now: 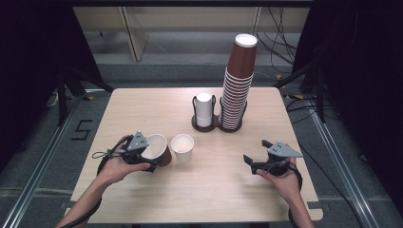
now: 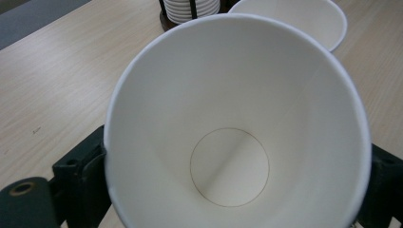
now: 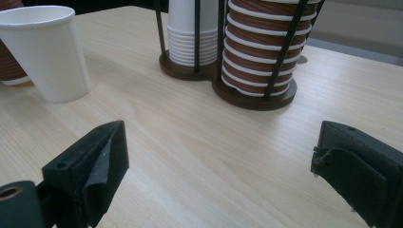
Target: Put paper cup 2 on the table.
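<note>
Surface (image 1: 199, 190) first: pale wood, carrying a two-slot cup holder (image 1: 216, 124) at the far middle. Its right slot bears the tall brown cup stack (image 1: 236, 90), leaning a little; its left slot holds the short white cup stack (image 1: 204, 110). Nearer the person, a single white paper cup (image 1: 182, 147) stands upright and alone. Just beside it on the left is the brown paper cup (image 1: 159, 149), tilted, its white inside facing the left gripper (image 1: 142, 154), whose fingers sit on either side of its wall, pinching it. The right gripper (image 1: 259, 159) waits well apart over bare wood, fingers spread with nothing between them. By my reading, the step in hand is bringing the brown cup over next to the white one. Next move calls for righting the cup, settling its base flat without knocking its neighbour, then letting go cleanly.
</note>
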Motion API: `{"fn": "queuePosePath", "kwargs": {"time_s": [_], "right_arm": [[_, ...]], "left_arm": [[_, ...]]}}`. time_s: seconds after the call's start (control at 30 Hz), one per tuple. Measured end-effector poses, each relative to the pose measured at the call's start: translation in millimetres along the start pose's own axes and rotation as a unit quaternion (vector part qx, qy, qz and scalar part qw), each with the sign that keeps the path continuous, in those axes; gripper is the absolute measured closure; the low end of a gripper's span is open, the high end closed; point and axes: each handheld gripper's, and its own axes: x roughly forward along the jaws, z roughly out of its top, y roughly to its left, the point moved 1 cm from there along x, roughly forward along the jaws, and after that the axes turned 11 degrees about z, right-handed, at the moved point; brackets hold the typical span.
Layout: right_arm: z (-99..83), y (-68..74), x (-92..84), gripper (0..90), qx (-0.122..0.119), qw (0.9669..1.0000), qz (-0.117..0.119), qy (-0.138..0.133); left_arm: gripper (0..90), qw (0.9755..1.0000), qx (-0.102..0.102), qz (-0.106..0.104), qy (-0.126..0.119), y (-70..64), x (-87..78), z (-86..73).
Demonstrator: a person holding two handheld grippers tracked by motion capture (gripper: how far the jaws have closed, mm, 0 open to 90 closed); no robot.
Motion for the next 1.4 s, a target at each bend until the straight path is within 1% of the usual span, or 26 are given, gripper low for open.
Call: {"fn": "queuePosePath", "kwargs": {"time_s": [0.1,0.13,0.17,0.2,0.27,0.3,0.33,0.43,0.47,0.53,0.57,0.63,0.67,0.7,0.73,0.8,0.83,0.87,0.9,1.0,1.03,1.07,1.13,1.2,1.27,1.4], "right_arm": [[-0.2,-1.1,-0.3,4.5,-0.003,1.0,0.0,-0.001],[0.0,-3.3,-0.1,4.2,-0.015,0.9999,-0.002,-0.005],[-0.3,-4.5,-0.2,4.0,-0.022,0.9997,-0.004,-0.005],[-0.8,-4.8,1.1,3.8,-0.026,0.9996,-0.008,-0.013],[-1.2,-4.3,1.3,3.0,-0.022,0.9997,-0.005,-0.011],[-1.3,-2.9,0.2,2.7,-0.011,0.9999,0.001,0.001],[-1.6,-2.9,0.6,2.4,-0.011,0.9999,0.001,0.0],[-1.8,-3.2,0.9,1.5,-0.018,0.9998,-0.001,0.001],[-1.9,-3.0,0.9,1.3,-0.019,0.9998,-0.002,0.001],[-2.4,-0.8,0.7,0.8,-0.002,1.0,0.001,0.006],[-2.8,-1.6,1.3,0.7,-0.008,1.0,0.0,0.005],[-2.8,-0.8,1.1,0.6,-0.003,1.0,0.0,0.008],[-2.6,1.4,0.0,0.6,0.014,0.9998,0.003,0.014],[-2.3,-1.4,0.2,0.6,-0.004,0.9999,0.0,0.01],[-2.5,-2.2,0.4,0.6,-0.01,0.9999,-0.002,0.01],[-3.1,-1.3,0.6,0.6,-0.003,0.9999,0.001,0.012],[-3.4,-0.1,0.4,0.6,0.003,0.9999,0.0,0.013],[-3.5,-1.7,0.5,0.6,-0.007,0.9999,-0.002,0.011],[-3.9,0.0,0.4,0.6,0.006,0.9999,0.0,0.013],[-3.7,0.0,-0.4,0.6,0.005,0.9998,-0.002,0.017],[-3.5,0.5,-0.8,0.6,0.009,0.9998,0.0,0.017],[-3.6,-1.8,-0.3,0.6,-0.005,0.9999,0.001,0.013],[-3.6,-1.7,-1.2,0.6,-0.003,0.9999,-0.003,0.014],[-4.1,-2.7,-0.1,0.6,-0.008,0.9999,-0.004,0.007],[-4.2,-3.0,-0.2,0.6,-0.01,0.9999,-0.004,0.006],[-5.5,-0.1,-0.8,0.6,0.011,0.9999,-0.002,0.011]], "left_arm": [[8.1,1.0,0.004,-0.004,0.002,0.3,4.1,2.8],[7.3,1.0,0.001,-0.006,0.005,0.0,4.9,3.5],[6.6,0.9999,0.0,-0.011,0.005,0.2,6.4,3.9],[5.5,0.9999,-0.003,-0.011,0.004,-0.1,7.6,3.7],[3.5,0.9999,-0.008,-0.011,0.004,0.3,9.9,3.5],[1.7,0.9998,-0.008,-0.013,0.008,0.6,10.7,3.1],[0.0,0.9998,-0.014,-0.016,0.006,0.2,11.5,2.2],[0.0,0.9998,-0.013,-0.011,0.0,-1.0,10.2,0.4],[0.0,0.9997,-0.016,-0.015,-0.006,-1.2,9.8,-0.3],[0.0,0.9995,-0.022,-0.018,-0.011,-1.3,7.4,-1.4],[0.0,0.9994,-0.023,-0.018,-0.019,-1.9,6.5,-1.9],[0.0,0.9993,-0.027,-0.015,-0.021,-2.4,3.3,-3.3],[0.0,0.9994,-0.022,-0.014,-0.024,-1.5,1.1,-4.6],[0.0,0.9991,-0.027,-0.015,-0.028,-2.1,0.2,-5.4],[0.0,0.9993,-0.018,-0.015,-0.027,-0.8,-1.9,-6.7],[0.0,0.9991,-0.023,-0.013,-0.034,-0.6,-6.1,-9.2],[0.0,0.9986,-0.032,-0.012,-0.04,-1.3,-7.7,-10.8],[0.0,0.9985,-0.034,-0.01,-0.042,-1.0,-9.6,-12.6],[0.0,0.9985,-0.033,-0.007,-0.043,-0.4,-11.9,-14.5],[0.0,0.9981,-0.037,-0.002,-0.05,0.8,-18.9,-20.3],[0.0,0.9974,-0.042,-0.002,-0.058,1.2,-22.1,-22.5],[0.0,0.9971,-0.043,0.0,-0.062,1.2,-24.5,-23.8],[0.0,0.997,-0.039,0.003,-0.067,0.7,-30.6,-27.8],[0.0,0.9966,-0.039,0.01,-0.072,-0.4,-36.2,-33.3],[0.0,0.9957,-0.045,0.017,-0.079,-0.9,-41.4,-40.3],[0.0,0.9939,-0.057,0.031,-0.089,-1.8,-49.5,-57.3]]}}
